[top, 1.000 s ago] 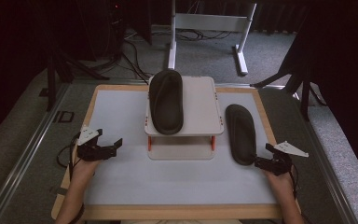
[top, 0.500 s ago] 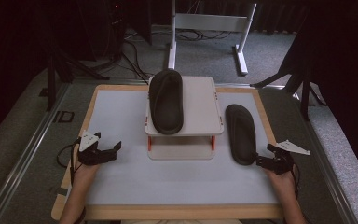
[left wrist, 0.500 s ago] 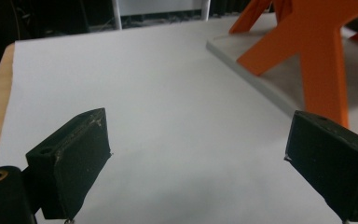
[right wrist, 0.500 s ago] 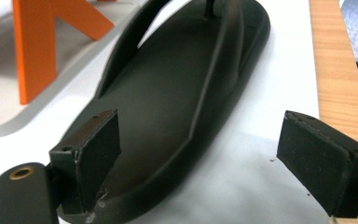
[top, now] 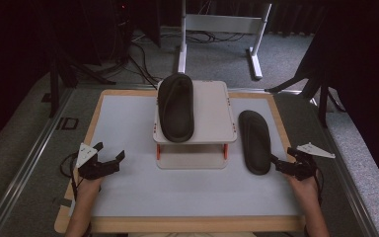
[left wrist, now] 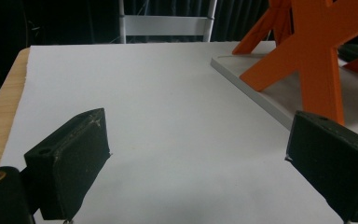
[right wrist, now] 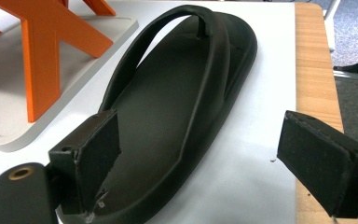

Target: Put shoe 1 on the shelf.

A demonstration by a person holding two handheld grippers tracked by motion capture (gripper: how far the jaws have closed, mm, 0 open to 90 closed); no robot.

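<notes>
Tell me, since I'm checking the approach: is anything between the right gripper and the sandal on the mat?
Nothing visible. The right gripper sits just behind the sandal heel, jaws open, with only bare mat between them.

Bare tabletop point(top: 128, 128) lies open ahead of my left tool point(top: 109, 162); the orange-legged stand point(top: 192, 148) blocks its right. The black sandal point(right wrist: 168, 121) lies right before my right tool point(right wrist: 200, 154).
</notes>
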